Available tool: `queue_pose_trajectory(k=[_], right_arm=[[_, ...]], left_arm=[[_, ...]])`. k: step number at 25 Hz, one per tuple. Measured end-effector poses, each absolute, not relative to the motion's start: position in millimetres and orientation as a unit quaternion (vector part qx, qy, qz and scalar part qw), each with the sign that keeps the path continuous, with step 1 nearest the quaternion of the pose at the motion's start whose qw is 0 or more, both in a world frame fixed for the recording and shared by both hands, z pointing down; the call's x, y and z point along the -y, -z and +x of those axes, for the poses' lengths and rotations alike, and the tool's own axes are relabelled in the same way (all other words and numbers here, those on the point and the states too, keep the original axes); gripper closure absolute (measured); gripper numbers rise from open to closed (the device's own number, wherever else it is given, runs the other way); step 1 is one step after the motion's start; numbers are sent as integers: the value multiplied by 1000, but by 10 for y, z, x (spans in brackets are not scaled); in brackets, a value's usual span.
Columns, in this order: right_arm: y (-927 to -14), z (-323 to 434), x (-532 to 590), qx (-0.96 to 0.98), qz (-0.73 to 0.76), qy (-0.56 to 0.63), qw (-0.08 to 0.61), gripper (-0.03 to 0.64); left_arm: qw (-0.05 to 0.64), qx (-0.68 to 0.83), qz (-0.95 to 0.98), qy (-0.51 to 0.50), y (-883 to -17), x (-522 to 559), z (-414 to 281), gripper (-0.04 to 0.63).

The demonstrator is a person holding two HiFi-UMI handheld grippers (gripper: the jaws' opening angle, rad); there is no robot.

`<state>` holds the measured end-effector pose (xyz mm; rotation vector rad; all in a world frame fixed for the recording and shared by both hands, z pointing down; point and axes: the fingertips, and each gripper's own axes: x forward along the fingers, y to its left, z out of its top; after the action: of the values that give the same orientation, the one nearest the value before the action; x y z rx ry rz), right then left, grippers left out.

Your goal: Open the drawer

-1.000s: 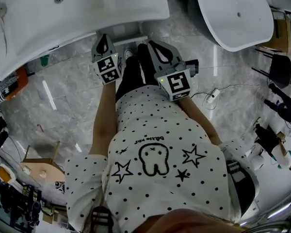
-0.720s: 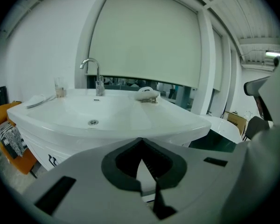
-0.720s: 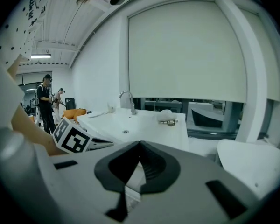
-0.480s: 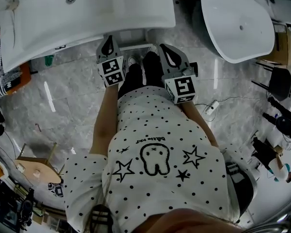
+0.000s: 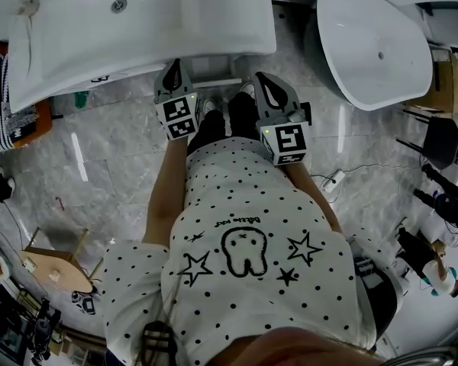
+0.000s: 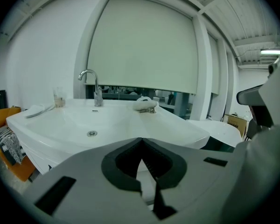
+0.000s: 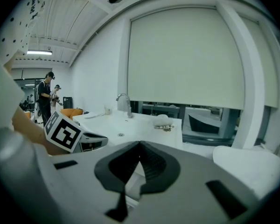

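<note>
A white wash basin [image 5: 137, 29] stands in front of me, with a white cabinet front [image 5: 211, 67] showing just under its near rim; I cannot make out a drawer's outline or handle. My left gripper [image 5: 172, 69] points at that rim from just below it, jaws shut and empty. My right gripper [image 5: 260, 79] is beside it to the right, also shut with nothing between its fingers. In the left gripper view the left gripper [image 6: 141, 139] faces the basin [image 6: 98, 125] and its chrome tap [image 6: 94, 85]. In the right gripper view the right gripper [image 7: 140, 143] sees the left gripper's marker cube [image 7: 64, 131].
A second white basin [image 5: 374, 40] stands at the right. An orange object [image 5: 30, 124] sits at the left and a wooden stool [image 5: 57, 269] lower left. A cable with a plug block [image 5: 332, 180] lies on the marble floor. People [image 7: 44, 99] stand far off.
Both grippers have lifted slightly toward the basin's near rim, the left one more. The head view has shifted a little. Both pairs of jaws stay shut.
</note>
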<state>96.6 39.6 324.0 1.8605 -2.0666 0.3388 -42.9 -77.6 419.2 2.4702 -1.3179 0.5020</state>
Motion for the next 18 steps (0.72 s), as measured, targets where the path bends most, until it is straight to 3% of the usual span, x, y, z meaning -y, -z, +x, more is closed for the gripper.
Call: queue_pose_trajectory(k=[18], right_arm=[[-3203,1094,-414,725,659,-114,162,603]], left_arm=[[109,437,885,-117,-3493,648,-209,592]])
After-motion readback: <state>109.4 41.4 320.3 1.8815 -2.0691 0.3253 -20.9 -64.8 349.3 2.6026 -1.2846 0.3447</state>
